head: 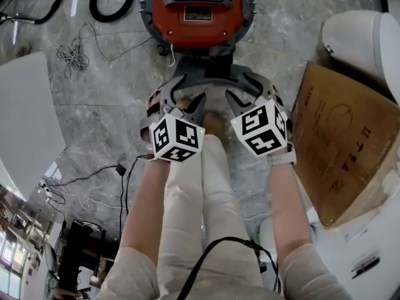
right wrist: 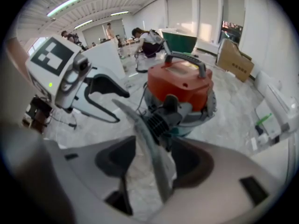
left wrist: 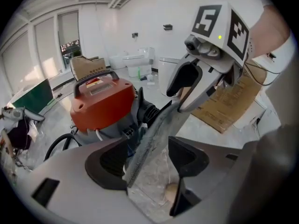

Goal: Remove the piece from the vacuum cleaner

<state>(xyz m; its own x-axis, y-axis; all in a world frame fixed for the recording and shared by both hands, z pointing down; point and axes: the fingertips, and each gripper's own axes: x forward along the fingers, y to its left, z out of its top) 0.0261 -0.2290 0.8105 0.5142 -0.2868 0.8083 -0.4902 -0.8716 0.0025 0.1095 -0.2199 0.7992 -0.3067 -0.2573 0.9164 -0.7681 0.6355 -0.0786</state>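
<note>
The jaws of the left gripper (left wrist: 147,164) are spread wide. The grey flat piece (left wrist: 156,129) stands edge-on between them and is pressed by neither pad. The right gripper (right wrist: 154,167) is spread likewise around the same piece. Just ahead of both sets of jaws, the piece appears to be joined to the ribbed coupling (right wrist: 161,120) of the orange vacuum cleaner (head: 197,11). If the jaws are closed off-centre on the thin edge, the piece may be twisted or may slip out. If it is pulled with the coupling seated, the vacuum cleaner is likely to be dragged toward the grippers.
</note>
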